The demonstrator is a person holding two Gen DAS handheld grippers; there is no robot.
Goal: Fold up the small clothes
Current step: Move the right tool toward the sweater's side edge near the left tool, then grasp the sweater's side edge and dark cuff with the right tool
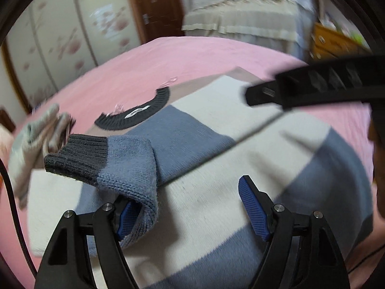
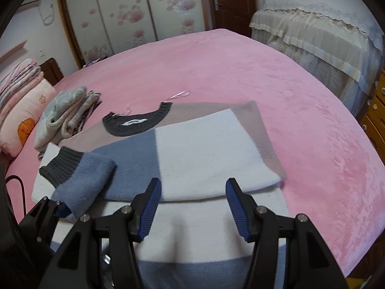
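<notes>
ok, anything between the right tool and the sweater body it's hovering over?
Nothing visible. The right tool hangs with its jaws open directly above the sweater, with bare knit between the fingers. The folded sleeve lies off to the left by the left tool, and the stack of clothes sits farther back.

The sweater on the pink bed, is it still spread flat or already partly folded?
Partly folded. On the sweater, one side is turned over the body with a straight edge, and the blue sleeve with its grey cuff lies across the front.
</notes>
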